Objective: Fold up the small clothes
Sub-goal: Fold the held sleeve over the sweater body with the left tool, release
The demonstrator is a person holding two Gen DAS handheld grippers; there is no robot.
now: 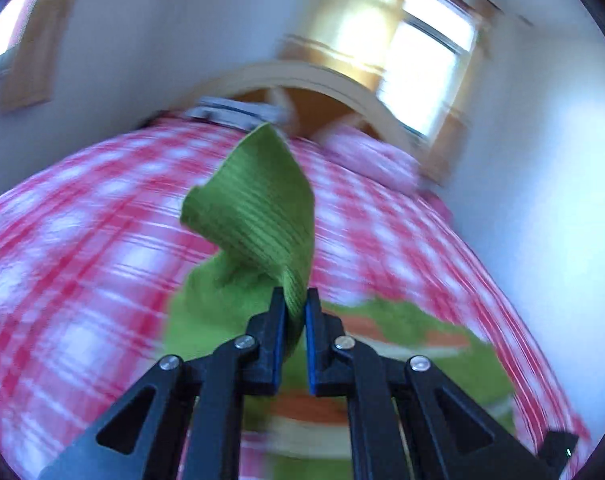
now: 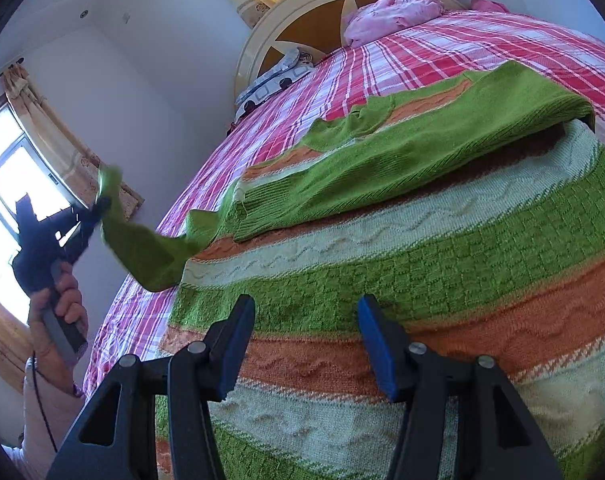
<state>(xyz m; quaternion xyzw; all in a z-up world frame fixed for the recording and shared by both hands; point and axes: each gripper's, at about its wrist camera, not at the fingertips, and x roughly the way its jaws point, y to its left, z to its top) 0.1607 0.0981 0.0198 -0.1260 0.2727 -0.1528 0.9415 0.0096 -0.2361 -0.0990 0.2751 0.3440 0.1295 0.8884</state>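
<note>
**Left gripper lifts green sleeve off the bed**

The left gripper [image 1: 294, 300] has its pads clamped on the cuff end of the sweater's green sleeve [image 1: 258, 208]; ribbed knit sticks up past the fingertips, twisted. Left wrist view is motion-blurred. In the right wrist view the sleeve hangs stretched btwn the gripper, held up off the bed's side by a hand [image 2: 64, 300], and the sweater's body.

The striped sweater [image 2: 422, 264] (green, orange, cream bands) lies flat on the pink-plaid bedspread [image 2: 402, 56], w/ its other green sleeve [image 2: 402, 152] already folded across the chest.

The right gripper [image 2: 306, 340] hovers just over the sweater's lower bands, jaws about halfway apart, nothing btwn them.

Pink pillow [image 2: 390, 12] and a patterned cushion [image 2: 278, 76] sit by the headboard [image 2: 262, 36].
</note>
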